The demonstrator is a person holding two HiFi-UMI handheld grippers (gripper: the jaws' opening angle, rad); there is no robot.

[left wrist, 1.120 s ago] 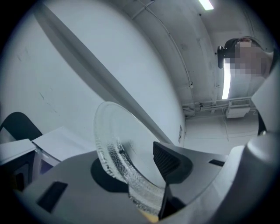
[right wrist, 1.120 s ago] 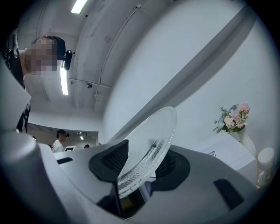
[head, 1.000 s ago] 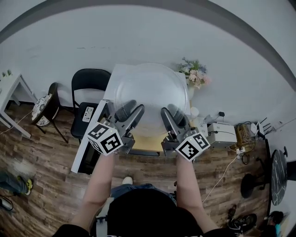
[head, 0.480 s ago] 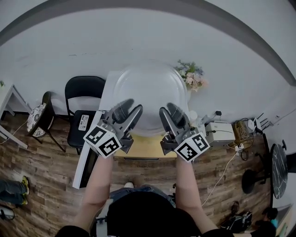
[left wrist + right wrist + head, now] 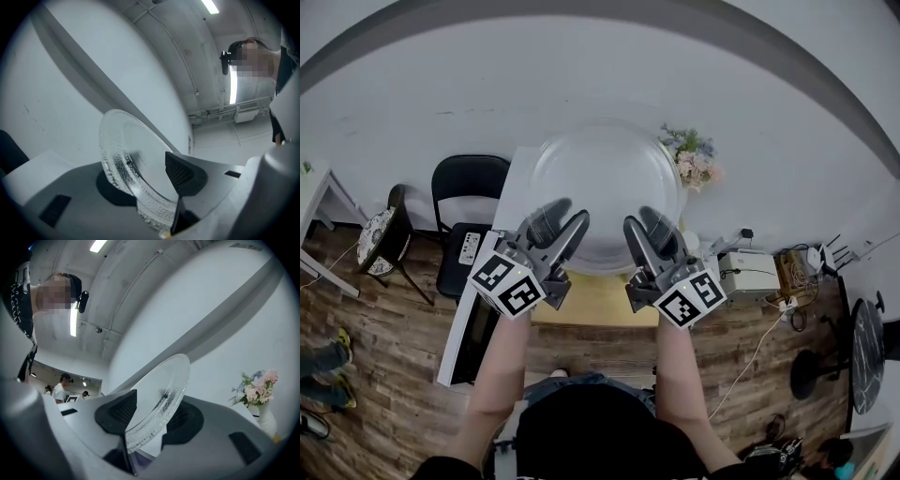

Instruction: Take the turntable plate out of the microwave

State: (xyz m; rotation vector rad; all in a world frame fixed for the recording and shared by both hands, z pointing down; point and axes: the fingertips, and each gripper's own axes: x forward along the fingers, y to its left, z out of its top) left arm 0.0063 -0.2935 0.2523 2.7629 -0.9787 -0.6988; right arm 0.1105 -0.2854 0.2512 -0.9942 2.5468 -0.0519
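The clear glass turntable plate [image 5: 605, 183] hangs in the air in front of me, held at its near rim from both sides. My left gripper [image 5: 560, 227] is shut on the rim's left part and my right gripper [image 5: 645, 228] on its right part. In the left gripper view the plate's pebbled rim [image 5: 123, 161] stands edge-on between the left gripper's [image 5: 147, 192] jaws, against its black pad. The right gripper view has the plate [image 5: 161, 397] tilted between the right gripper's [image 5: 147, 420] pads. The white microwave [image 5: 523, 167] lies below, mostly hidden by the plate, its door [image 5: 467, 323] swung open at the left.
A black chair [image 5: 469, 183] and a small round stool [image 5: 377, 234] stand left of the microwave. A vase of flowers [image 5: 694, 155] is at its right, then a white box [image 5: 748, 274] with cables. Under the grippers is a yellow surface [image 5: 586, 302], around it wooden floor.
Both grippers have carried the plate a little up and toward me, and it now looks slightly larger. The grip on its rim is unchanged.
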